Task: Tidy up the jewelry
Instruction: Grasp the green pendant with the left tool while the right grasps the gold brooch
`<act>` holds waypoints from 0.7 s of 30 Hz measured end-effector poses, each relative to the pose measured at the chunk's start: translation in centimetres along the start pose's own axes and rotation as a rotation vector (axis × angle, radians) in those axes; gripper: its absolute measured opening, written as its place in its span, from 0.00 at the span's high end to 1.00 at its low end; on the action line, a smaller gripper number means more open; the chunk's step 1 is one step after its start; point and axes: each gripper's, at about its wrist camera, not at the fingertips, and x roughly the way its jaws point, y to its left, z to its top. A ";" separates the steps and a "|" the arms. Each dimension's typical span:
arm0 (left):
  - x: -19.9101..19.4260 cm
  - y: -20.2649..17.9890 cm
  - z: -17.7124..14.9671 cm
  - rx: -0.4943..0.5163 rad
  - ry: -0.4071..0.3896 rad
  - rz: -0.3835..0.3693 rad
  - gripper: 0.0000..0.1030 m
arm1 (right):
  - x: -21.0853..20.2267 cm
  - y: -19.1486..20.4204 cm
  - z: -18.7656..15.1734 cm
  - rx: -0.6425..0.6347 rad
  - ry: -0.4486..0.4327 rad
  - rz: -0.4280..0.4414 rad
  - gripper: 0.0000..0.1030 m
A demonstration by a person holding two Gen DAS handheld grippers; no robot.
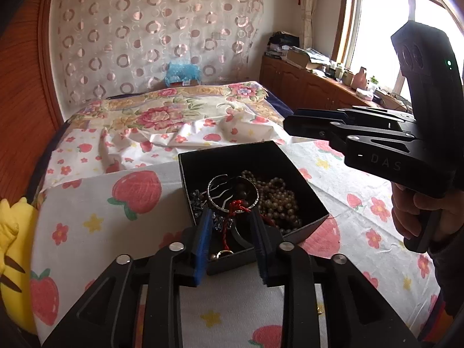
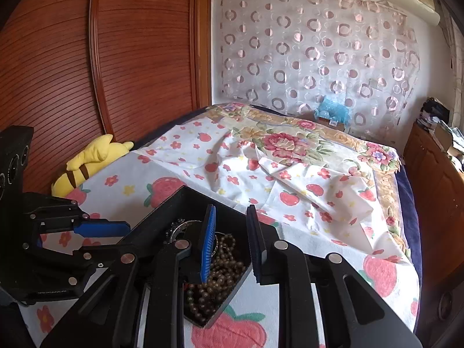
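Note:
A black open box (image 1: 313,226) sits on the strawberry-print cloth and holds mixed jewelry: a brown bead necklace (image 1: 278,200), a silver bangle (image 1: 229,191), a red cord (image 1: 236,207) and a gold ring (image 1: 223,253). My left gripper (image 1: 232,243) is open just above the box's near edge, with nothing between its blue pads. My right gripper (image 1: 293,124) hovers open above the box's far right side. In the right wrist view the right gripper (image 2: 232,246) is open over the box (image 2: 185,194) and the beads (image 2: 214,284), and the left gripper (image 2: 116,229) shows at left.
The box rests on a table covered by the strawberry cloth (image 1: 95,217), in front of a bed with a floral quilt (image 1: 162,113). A yellow plush toy (image 1: 11,261) lies at the left. A wooden wardrobe (image 2: 87,58) stands left; a cluttered cabinet (image 1: 319,72) runs under the window.

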 end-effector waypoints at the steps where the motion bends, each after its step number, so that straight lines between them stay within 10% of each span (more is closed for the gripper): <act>1: -0.2 0.0 -0.2 -0.001 -0.001 -0.002 0.73 | -0.3 0.0 -0.2 0.003 -0.001 0.000 0.77; 21: -1.2 -3.1 -7.3 0.012 0.126 -0.111 0.73 | -4.3 3.5 -11.9 0.022 0.140 -0.014 0.77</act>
